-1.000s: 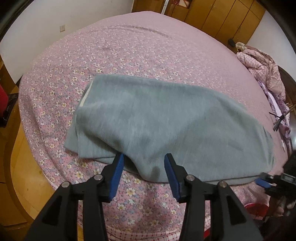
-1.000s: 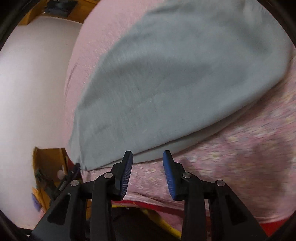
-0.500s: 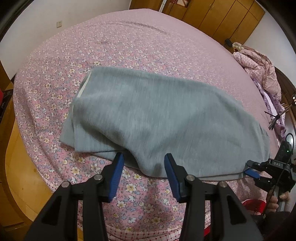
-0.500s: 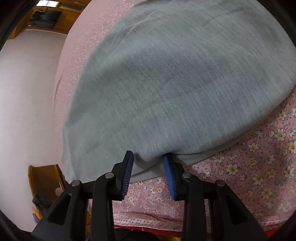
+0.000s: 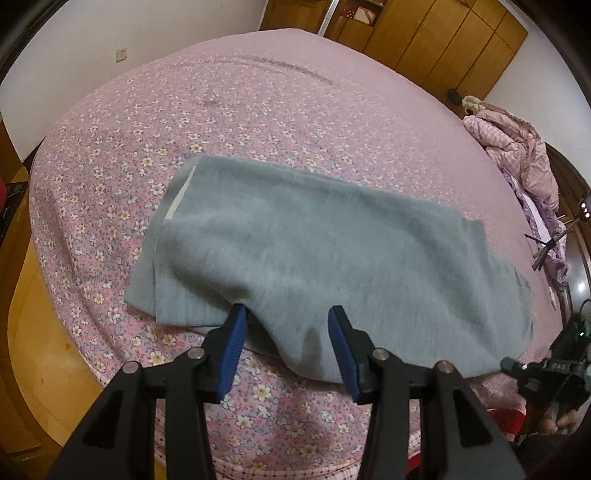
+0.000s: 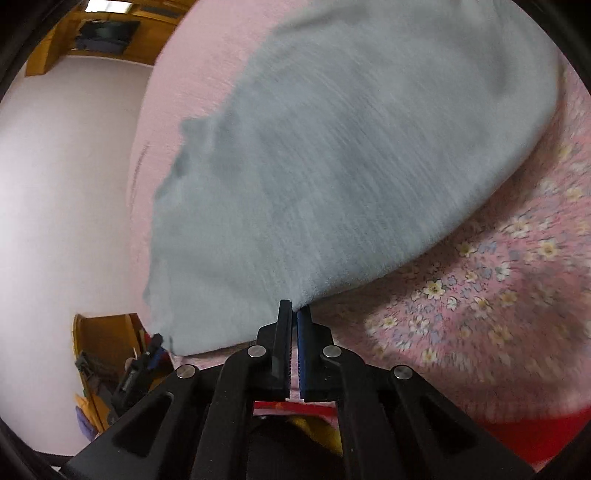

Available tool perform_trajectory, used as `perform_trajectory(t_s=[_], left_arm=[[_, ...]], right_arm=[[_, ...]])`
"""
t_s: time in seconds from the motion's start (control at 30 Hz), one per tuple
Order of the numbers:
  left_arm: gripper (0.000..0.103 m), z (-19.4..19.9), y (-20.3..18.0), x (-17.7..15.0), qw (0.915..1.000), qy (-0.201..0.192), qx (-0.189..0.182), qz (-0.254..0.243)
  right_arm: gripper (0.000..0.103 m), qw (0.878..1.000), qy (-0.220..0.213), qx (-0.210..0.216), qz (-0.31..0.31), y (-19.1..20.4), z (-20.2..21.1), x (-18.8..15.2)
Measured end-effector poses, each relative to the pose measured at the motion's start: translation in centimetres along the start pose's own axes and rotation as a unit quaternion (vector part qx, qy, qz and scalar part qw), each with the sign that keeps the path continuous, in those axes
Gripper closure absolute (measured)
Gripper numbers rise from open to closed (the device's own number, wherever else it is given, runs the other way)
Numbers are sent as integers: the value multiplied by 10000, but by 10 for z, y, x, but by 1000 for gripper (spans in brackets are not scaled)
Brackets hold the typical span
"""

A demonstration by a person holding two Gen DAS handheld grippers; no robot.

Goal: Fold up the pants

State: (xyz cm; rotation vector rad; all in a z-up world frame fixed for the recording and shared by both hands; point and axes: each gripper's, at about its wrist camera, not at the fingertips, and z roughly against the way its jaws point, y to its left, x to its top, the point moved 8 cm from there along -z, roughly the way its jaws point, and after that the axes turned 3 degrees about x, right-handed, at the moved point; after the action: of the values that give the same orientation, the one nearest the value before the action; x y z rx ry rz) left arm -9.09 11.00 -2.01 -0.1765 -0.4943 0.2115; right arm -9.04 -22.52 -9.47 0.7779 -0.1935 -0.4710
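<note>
1. The grey pants (image 5: 314, 251) lie folded across the near part of the bed (image 5: 229, 110), stretched sideways over the pink flowered sheet, with a pale waistband strip showing at the left end.
2. The left gripper (image 5: 286, 334) hangs at the near edge of the pants with its blue pads wide apart. A drooping fold of cloth sits between the pads, but they are not pressing on it.
3. The right gripper (image 6: 294, 314) has its jaws clenched together on the near edge of the pants (image 6: 351, 147); the cloth rises from the tips and looks lifted off the sheet there, blurred with motion.
4. From the left view the right gripper (image 5: 511, 365) shows at the far right, at the pants' right corner, with a hand (image 5: 557, 424) partly visible below it.
5. A pink quilt (image 5: 517, 147) is bunched at the bed's far right side, well apart from the pants.
6. Wooden wardrobes (image 5: 443, 33) stand behind the bed.
</note>
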Motion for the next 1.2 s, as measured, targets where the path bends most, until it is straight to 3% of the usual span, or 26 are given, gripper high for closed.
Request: perform_trajectory(t_s=[0.2, 0.3, 0.37, 0.5, 0.57, 0.7, 0.83, 0.9, 0.97, 1.1, 1.2], left_arm=[[55, -8, 5, 9, 9996, -19, 255, -77], [56, -10, 11, 12, 9994, 3, 328, -77], [56, -9, 12, 14, 9994, -10, 348, -79], [55, -4, 9, 24, 9987, -164, 439, -181], [55, -2, 5, 29, 9985, -244, 459, -198], [55, -12, -10, 48, 9982, -367, 338, -323], [55, -24, -24, 59, 9966, -278, 628, -445], [56, -28, -17, 58, 9935, -235, 1002, -484], [55, -28, 10, 51, 9877, -151, 1501, -411], [49, -11, 63, 31, 9883, -113, 1489, 320], [53, 8, 87, 26, 9810, -228, 1848, 540]], right_arm=[[92, 9985, 417, -280, 237, -5, -22, -4], [92, 9921, 399, -595, 1026, 13, -2, -10], [91, 9797, 68, -941, 1768, 31, 22, -5], [69, 9483, -866, -1693, 2542, 45, 58, 30], [69, 9311, -1365, -2092, 2656, 40, 71, 60], [69, 9063, -1868, -2506, 2846, 32, 72, 111], [69, 9102, -1735, -2645, 2672, 16, 41, 139], [71, 9108, -1707, -2690, 2624, 0, 34, 146], [71, 9068, -1891, -2559, 2764, -1, 43, 145], [71, 9012, -2019, -2483, 2921, -4, 45, 141], [71, 9000, -2017, -2556, 2897, -4, 46, 134]])
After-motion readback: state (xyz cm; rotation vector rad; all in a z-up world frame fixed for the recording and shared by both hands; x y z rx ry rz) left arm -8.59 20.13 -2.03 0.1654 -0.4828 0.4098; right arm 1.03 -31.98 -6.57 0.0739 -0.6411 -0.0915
